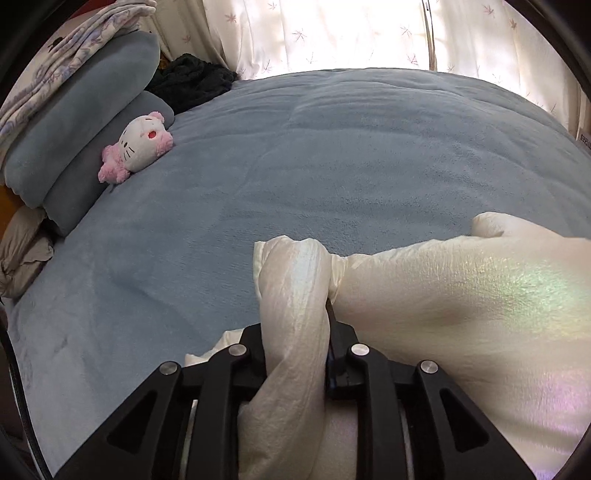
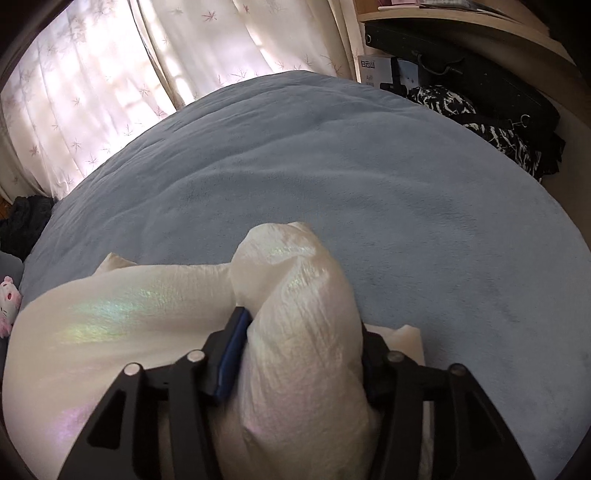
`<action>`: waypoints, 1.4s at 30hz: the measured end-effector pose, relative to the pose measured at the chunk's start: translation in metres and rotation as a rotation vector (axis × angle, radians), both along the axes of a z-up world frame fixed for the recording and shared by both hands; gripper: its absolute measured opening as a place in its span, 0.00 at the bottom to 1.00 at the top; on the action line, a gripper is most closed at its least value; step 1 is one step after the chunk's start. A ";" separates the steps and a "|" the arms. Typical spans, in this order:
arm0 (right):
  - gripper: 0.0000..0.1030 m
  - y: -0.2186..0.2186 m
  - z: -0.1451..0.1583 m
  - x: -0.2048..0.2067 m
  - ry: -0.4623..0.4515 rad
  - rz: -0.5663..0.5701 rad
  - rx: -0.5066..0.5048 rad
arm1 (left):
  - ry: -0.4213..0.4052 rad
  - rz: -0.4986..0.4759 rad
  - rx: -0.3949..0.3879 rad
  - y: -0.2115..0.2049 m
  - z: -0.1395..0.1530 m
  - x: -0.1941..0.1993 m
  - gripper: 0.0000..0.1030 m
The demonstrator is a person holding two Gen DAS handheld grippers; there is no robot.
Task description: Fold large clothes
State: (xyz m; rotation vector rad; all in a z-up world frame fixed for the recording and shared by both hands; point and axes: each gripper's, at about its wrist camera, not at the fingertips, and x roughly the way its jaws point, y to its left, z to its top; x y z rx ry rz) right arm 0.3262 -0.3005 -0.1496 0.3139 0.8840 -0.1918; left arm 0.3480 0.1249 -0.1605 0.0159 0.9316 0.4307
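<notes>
A puffy white garment with a pearly sheen (image 1: pixel 461 295) lies across the near part of the blue bed cover (image 1: pixel 295 155). My left gripper (image 1: pixel 295 317) is shut on a bunched fold of it; the fold stands up between the jaws and hides the left finger. In the right wrist view the same white garment (image 2: pixel 129 306) stretches off to the left. My right gripper (image 2: pixel 303 325) holds a thick roll of it, with the blue pad (image 2: pixel 236 332) pressed against the cloth and the other finger mostly covered.
A pink-and-white plush toy (image 1: pixel 138 147) leans on stacked grey-blue pillows (image 1: pixel 74 122) at the left. Dark clothing (image 1: pixel 192 79) sits at the far corner by the curtain (image 1: pixel 332 33). A black-and-white patterned cloth (image 2: pixel 491 122) and a dark case (image 2: pixel 461 66) lie beyond the bed's right edge.
</notes>
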 end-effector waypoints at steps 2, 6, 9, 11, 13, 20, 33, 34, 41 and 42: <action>0.56 0.006 -0.002 -0.002 -0.029 -0.014 -0.007 | -0.017 0.011 -0.031 0.002 -0.006 0.000 0.21; 0.59 0.005 -0.011 -0.005 -0.088 -0.043 0.020 | -0.060 0.034 -0.114 0.011 -0.013 -0.005 0.24; 0.61 0.003 -0.015 -0.002 -0.098 -0.045 0.040 | -0.074 0.035 -0.143 0.017 -0.017 -0.006 0.25; 0.62 0.002 -0.016 -0.001 -0.099 -0.046 0.045 | -0.079 0.033 -0.161 0.018 -0.020 -0.006 0.26; 0.62 0.003 -0.018 -0.001 -0.101 -0.048 0.047 | -0.084 0.031 -0.183 0.022 -0.022 -0.005 0.27; 0.63 0.005 -0.021 -0.002 -0.104 -0.050 0.053 | -0.099 0.029 -0.228 0.033 -0.029 -0.002 0.30; 0.66 -0.003 -0.025 -0.003 -0.125 -0.045 0.111 | -0.136 0.035 -0.281 0.045 -0.034 -0.003 0.35; 0.66 -0.004 -0.026 -0.003 -0.127 -0.045 0.118 | -0.137 0.034 -0.283 0.045 -0.034 -0.003 0.35; 0.66 -0.008 -0.026 -0.005 -0.141 -0.044 0.156 | -0.143 0.030 -0.305 0.049 -0.033 -0.004 0.36; 0.66 -0.008 -0.026 -0.004 -0.139 -0.044 0.159 | -0.142 0.028 -0.312 0.050 -0.032 -0.004 0.37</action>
